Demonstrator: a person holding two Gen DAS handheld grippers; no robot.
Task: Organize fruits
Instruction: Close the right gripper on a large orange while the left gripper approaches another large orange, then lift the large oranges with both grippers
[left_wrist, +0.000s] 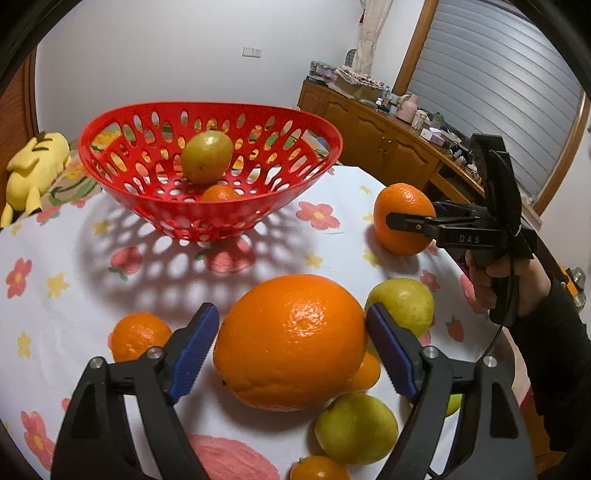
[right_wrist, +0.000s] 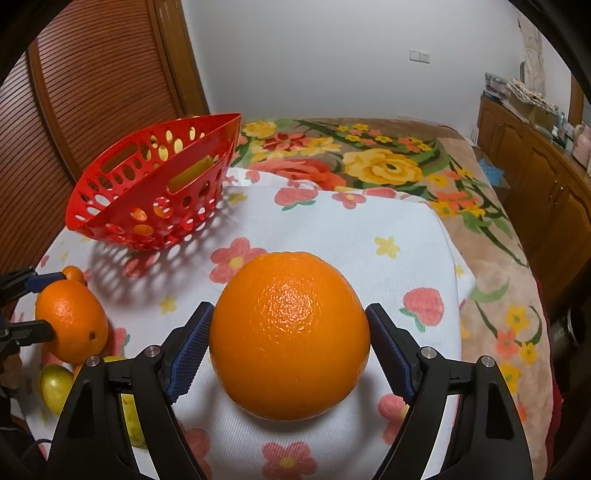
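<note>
Our left tool (left_wrist: 291, 314) straddles the left orange (left_wrist: 291, 347), which sits on the flowered cloth (left_wrist: 74, 240). Its blue pads stand apart: the right pad looks to be against the peel, and a sliver of cloth shows between the left pad and the fruit. We read these jaws as spread around the orange, not clamped on it.

Our right tool (right_wrist: 290, 306) brackets the right orange (right_wrist: 290, 336), which also rests on the cloth. Both pads lie at its sides, but we cannot tell whether they press or merely flank it. A hand (left_wrist: 491, 284) in a dark sleeve grips that tool's handle.

The red basket (left_wrist: 110, 147) stands farther back on the cloth, well apart from both oranges. It holds a green fruit (left_wrist: 207, 157) and a mandarin (left_wrist: 219, 194).

Loose fruit crowds the left orange. A second mandarin (left_wrist: 138, 334) lies just beside the left pad, and two pale green fruits (left_wrist: 404, 304) (left_wrist: 356, 426) lie near the right pad. A yellow plush (left_wrist: 33, 166) lies beyond the basket.
</note>
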